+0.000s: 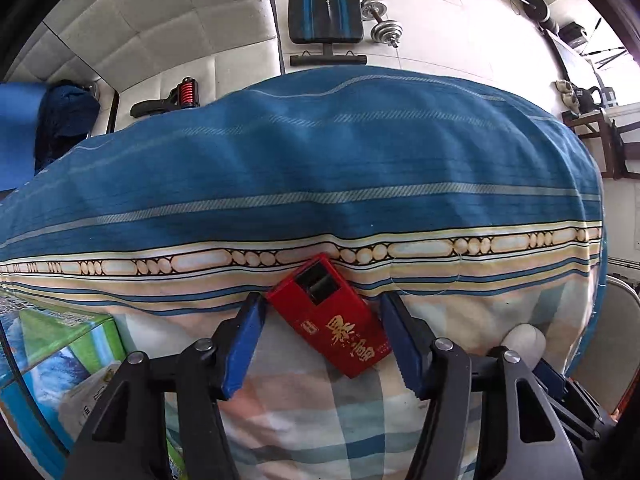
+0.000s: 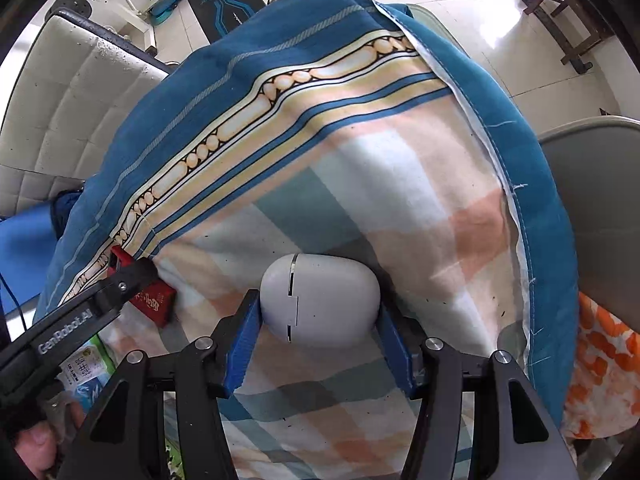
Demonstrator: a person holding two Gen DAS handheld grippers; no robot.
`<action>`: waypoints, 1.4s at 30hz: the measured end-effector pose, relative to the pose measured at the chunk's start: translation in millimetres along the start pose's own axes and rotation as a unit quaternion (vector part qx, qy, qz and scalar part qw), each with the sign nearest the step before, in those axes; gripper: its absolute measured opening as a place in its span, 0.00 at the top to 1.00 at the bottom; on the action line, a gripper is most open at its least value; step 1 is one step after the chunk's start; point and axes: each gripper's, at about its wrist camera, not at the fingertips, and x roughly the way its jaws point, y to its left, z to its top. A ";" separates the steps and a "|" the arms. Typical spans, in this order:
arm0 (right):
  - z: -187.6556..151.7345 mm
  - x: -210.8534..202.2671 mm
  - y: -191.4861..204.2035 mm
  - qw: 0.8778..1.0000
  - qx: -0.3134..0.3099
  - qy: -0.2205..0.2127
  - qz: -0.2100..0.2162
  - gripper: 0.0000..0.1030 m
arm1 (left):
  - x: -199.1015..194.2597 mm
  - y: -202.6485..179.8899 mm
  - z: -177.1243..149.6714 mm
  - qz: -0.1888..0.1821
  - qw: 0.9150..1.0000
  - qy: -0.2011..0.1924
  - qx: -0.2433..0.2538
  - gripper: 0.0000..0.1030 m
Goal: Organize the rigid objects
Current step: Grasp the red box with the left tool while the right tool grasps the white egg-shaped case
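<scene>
A red box with gold characters (image 1: 328, 316) lies tilted on the checked cloth, between the blue fingers of my left gripper (image 1: 322, 308). The jaws are open; the left finger touches the box's corner, the right finger stands just beside it. It also shows in the right wrist view (image 2: 154, 302), partly behind the left gripper's arm (image 2: 100, 300). A white oval case (image 2: 320, 300) with a seam sits between the fingers of my right gripper (image 2: 318, 312), which press on both its sides. The case's top shows in the left wrist view (image 1: 524, 344).
A blue striped quilt (image 1: 320, 152) is heaped just beyond both objects. A green and blue carton (image 1: 52, 352) stands at the left. A grey chair seat (image 2: 600, 208) is at the right. A weight bench (image 1: 324, 0) and dumbbells (image 1: 380, 20) stand on the tiled floor behind.
</scene>
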 end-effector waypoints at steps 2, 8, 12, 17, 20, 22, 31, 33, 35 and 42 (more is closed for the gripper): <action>4.2 3.7 0.9 1.000 -0.001 0.003 -0.003 0.42 | 0.2 -3.8 -0.3 0.009 1.000 -0.002 0.008 0.44; 0.4 8.2 15.7 0.997 -0.065 0.037 -0.015 0.42 | -8.9 -15.7 -29.7 0.017 0.997 -0.015 0.077 0.63; -12.7 16.8 15.2 0.994 -0.095 0.056 -0.025 0.42 | -2.2 -18.0 -60.5 0.028 0.993 -0.006 0.114 0.64; -19.9 17.9 13.2 0.995 -0.084 0.047 -0.027 0.42 | 3.9 -10.5 -67.9 0.008 0.997 -0.010 0.079 0.56; -24.1 17.9 5.1 0.996 -0.076 0.045 -0.032 0.42 | 4.4 -11.4 -68.9 0.010 0.998 -0.011 0.066 0.55; -23.1 18.5 6.2 0.996 -0.071 0.042 -0.034 0.42 | 3.4 -11.1 -70.5 0.015 0.998 -0.015 0.065 0.64; -47.8 7.5 0.7 0.995 -0.081 0.044 -0.024 0.43 | -13.1 -12.1 -103.9 0.015 0.996 -0.023 0.079 0.69; -55.2 4.3 0.8 0.995 -0.084 0.042 -0.021 0.43 | -16.2 -10.8 -112.7 0.013 0.996 -0.023 0.080 0.69; -65.8 1.3 0.8 0.995 -0.088 0.040 -0.018 0.43 | -22.2 -12.2 -123.6 0.008 0.996 -0.028 0.082 0.69; -102.1 -4.9 -6.1 0.994 -0.098 0.039 -0.022 0.43 | -1.4 -14.3 -147.2 0.017 0.995 -0.009 0.093 0.67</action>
